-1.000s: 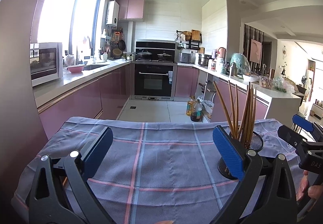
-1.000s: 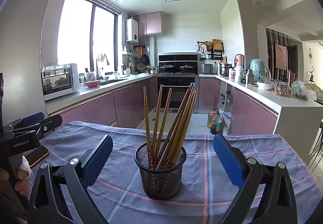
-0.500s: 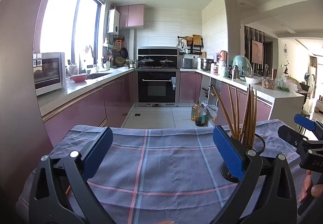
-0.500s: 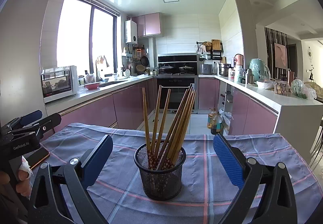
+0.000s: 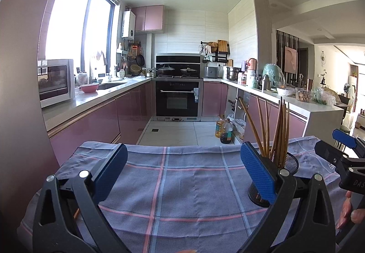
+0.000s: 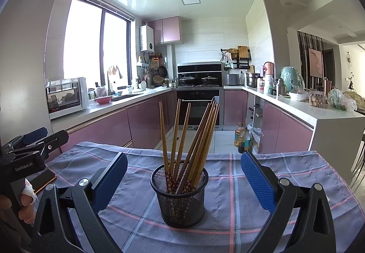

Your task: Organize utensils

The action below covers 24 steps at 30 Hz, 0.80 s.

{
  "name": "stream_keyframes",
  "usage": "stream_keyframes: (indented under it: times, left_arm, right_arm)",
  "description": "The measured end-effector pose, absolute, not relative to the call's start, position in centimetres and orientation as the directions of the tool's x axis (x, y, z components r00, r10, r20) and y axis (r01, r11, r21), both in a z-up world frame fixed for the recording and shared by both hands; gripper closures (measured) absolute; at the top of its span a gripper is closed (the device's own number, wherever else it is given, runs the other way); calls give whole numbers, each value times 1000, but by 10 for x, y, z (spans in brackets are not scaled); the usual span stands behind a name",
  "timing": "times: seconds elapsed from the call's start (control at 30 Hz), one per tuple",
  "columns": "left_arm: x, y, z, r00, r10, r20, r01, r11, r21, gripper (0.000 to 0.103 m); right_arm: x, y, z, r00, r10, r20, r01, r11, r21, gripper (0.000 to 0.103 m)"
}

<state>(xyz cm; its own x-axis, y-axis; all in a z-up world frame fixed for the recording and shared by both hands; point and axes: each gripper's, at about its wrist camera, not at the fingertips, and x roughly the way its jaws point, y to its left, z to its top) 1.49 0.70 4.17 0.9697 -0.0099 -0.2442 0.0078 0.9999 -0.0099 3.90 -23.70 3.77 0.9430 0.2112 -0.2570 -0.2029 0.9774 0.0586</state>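
One mesh cup (image 6: 180,198), eight chopsticks (image 6: 196,139), two bottles (image 6: 241,136).

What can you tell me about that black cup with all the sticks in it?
The cup is a round black holder that looks like wire mesh, so you can see through its wall. It stands upright on the checked blue cloth with pink stripes. Brown chopsticks fill it, leaning against its rim and fanning out, patterned ends down. It sits in front of the right hand-held gripper, whose blue pads stand wide apart and touch nothing. In the left view it stands off to the right.
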Motion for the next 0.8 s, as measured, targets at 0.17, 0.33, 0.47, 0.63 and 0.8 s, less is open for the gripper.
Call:
stream_keyframes:
  times: [0.17, 0.33, 0.47, 0.63, 0.8]
  left_arm:
    - [15, 7, 42, 970, -9, -244, 7, 1000, -12, 6]
    - [15, 7, 42, 970, -7, -244, 4, 1000, -11, 6]
    - [15, 7, 43, 970, -5, -243, 3, 1000, -10, 6]
    - [15, 8, 43, 971, -3, -239, 0, 1000, -12, 6]
    - [15, 8, 43, 971, -1, -237, -2, 1000, -13, 6]
  right_arm:
    - [40, -237, 38, 943, 212, -257, -203, 977, 61, 7]
    - [39, -237, 38, 942, 212, -258, -204, 977, 60, 7]
    - [40, -238, 37, 942, 212, -260, -203, 977, 62, 7]
    - [39, -238, 37, 943, 212, -257, -202, 977, 64, 7]
    - [40, -238, 37, 943, 210, -258, -201, 978, 63, 7]
